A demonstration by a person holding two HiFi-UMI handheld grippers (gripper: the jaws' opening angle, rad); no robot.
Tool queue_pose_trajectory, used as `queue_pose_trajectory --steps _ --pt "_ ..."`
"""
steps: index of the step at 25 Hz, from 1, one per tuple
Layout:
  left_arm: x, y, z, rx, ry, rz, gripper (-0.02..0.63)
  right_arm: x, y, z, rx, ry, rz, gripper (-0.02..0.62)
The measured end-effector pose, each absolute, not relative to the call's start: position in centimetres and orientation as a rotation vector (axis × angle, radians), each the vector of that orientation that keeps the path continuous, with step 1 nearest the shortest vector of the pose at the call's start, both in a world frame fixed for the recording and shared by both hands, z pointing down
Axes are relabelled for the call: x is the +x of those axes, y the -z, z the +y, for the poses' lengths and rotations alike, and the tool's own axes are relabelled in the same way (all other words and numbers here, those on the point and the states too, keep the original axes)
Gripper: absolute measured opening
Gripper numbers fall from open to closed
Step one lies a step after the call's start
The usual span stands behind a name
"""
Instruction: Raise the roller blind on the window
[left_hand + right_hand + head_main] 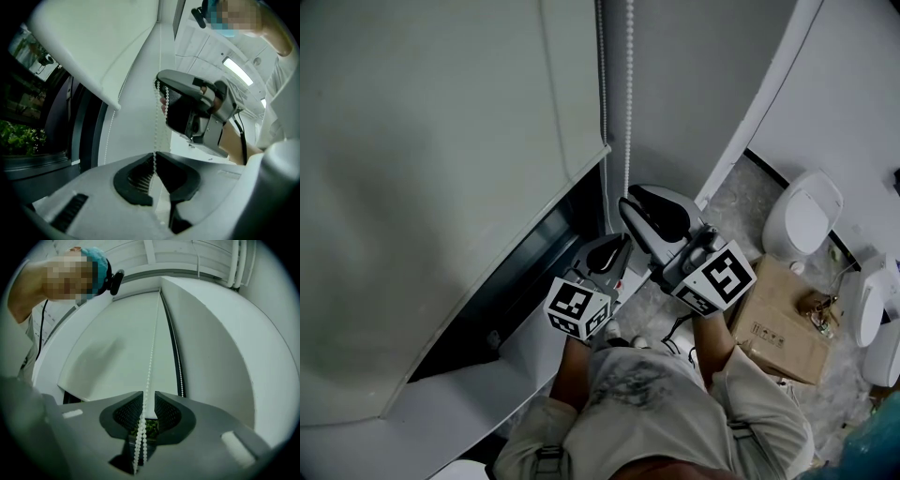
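The pale roller blind (441,141) hangs over the upper part of the window, with its bottom bar (581,171) above the dark glass (516,272). A white bead chain (629,103) runs down beside it. My right gripper (625,199) is the upper one. In the right gripper view its jaws (148,393) stand slightly open, and the chain (149,357) passes loosely between them. Just below, my left gripper (623,242) is shut on the chain, with the beads (155,122) pinched at its tips (154,154).
A white sill (469,403) runs under the window. On the floor to the right stand a toilet (804,217), a cardboard box (783,323) and more white fixtures (872,305). Green plants (18,138) show outside through the glass.
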State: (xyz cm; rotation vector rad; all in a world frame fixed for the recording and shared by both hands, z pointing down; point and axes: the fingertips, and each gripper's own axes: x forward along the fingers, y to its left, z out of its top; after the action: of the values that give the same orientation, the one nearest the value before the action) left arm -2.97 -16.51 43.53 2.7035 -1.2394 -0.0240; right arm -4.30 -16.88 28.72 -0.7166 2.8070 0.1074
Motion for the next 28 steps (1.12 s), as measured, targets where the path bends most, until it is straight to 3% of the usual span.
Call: queue_pose_trajectory --steps 5,10,28 --pt "-2.5 -43.5 -16.3 2.711 0.023 -1.228 0.025 -4.6 -26.4 -17.5 -0.701 -0.139 2.780 0.086" --pt "-2.3 -43.4 -16.3 2.717 0.027 -1.220 0.025 -4.9 -26.2 -17.5 -0.708 -0.124 2.792 0.015" --pt "-3.3 -49.4 -16.6 2.606 -0.057 -1.232 0.025 -5.8 -32.2 -17.6 -0.802 -0.115 2.929 0.011"
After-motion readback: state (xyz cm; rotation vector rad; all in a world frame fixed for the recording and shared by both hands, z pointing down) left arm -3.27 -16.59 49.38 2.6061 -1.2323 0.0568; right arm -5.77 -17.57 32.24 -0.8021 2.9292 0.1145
